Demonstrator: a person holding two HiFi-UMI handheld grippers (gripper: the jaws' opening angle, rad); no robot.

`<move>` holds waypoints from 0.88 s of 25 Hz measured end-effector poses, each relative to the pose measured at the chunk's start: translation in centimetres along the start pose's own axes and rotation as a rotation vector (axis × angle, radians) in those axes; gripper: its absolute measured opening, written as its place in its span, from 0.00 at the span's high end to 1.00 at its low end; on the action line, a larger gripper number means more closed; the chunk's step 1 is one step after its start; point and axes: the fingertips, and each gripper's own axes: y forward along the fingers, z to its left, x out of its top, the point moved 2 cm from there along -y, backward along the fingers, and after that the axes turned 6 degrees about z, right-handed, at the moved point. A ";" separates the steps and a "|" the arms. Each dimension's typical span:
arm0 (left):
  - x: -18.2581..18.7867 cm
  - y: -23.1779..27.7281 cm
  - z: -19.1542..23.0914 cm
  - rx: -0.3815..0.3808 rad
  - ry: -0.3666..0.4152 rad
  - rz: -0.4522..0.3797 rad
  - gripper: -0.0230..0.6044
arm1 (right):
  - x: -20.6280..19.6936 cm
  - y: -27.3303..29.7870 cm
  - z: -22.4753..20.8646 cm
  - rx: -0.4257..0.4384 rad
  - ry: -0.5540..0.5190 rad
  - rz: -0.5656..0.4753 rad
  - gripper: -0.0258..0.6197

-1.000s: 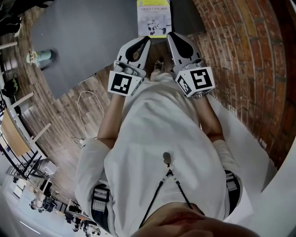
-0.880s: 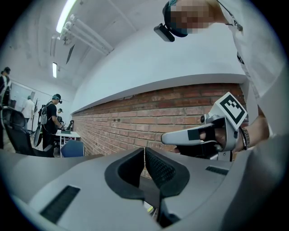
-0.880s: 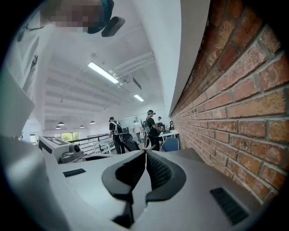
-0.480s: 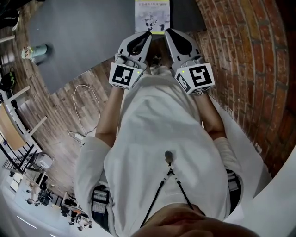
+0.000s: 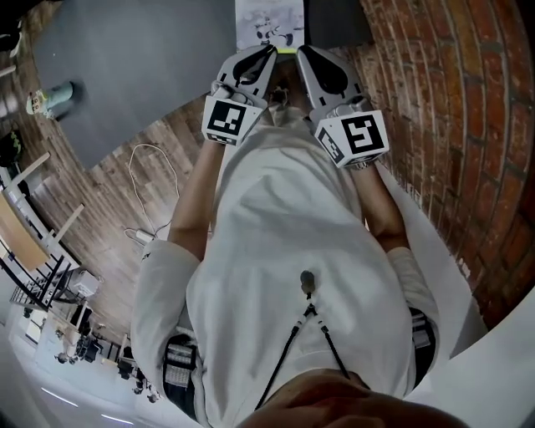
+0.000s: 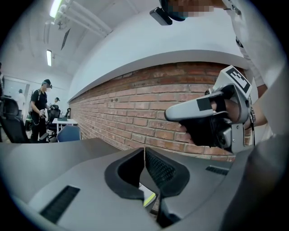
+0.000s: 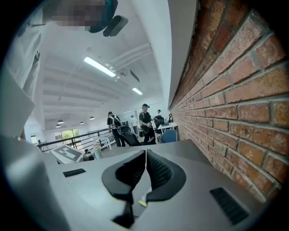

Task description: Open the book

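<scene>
Hold both grippers out in front of your chest, side by side and close together. The left gripper (image 5: 267, 52) points away from your body, tipped slightly below level. Its jaws are closed tip to tip with nothing gripped between them. The right gripper (image 5: 303, 52) sits just beside it at a similar pitch, its jaws likewise closed and empty. The left marker cube (image 5: 227, 121) and right marker cube (image 5: 353, 140) face up toward your head. Your left forearm (image 5: 191, 209) and right forearm (image 5: 383, 213) converge toward the grippers.

Book (image 5: 267, 21) cover glossy paper, seemingly; table (image 5: 150, 67) matt, smooth; wall (image 5: 443, 100) rough brick.
</scene>
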 end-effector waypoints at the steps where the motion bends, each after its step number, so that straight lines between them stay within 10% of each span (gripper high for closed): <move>1: -0.3 0.6 0.1 0.001 -0.002 0.006 0.92 | -0.3 0.1 -0.4 -0.004 0.004 0.007 0.90; 22: -6.7 10.1 1.0 -0.082 0.068 0.181 0.92 | -5.5 3.3 -4.9 -0.055 0.126 0.080 0.90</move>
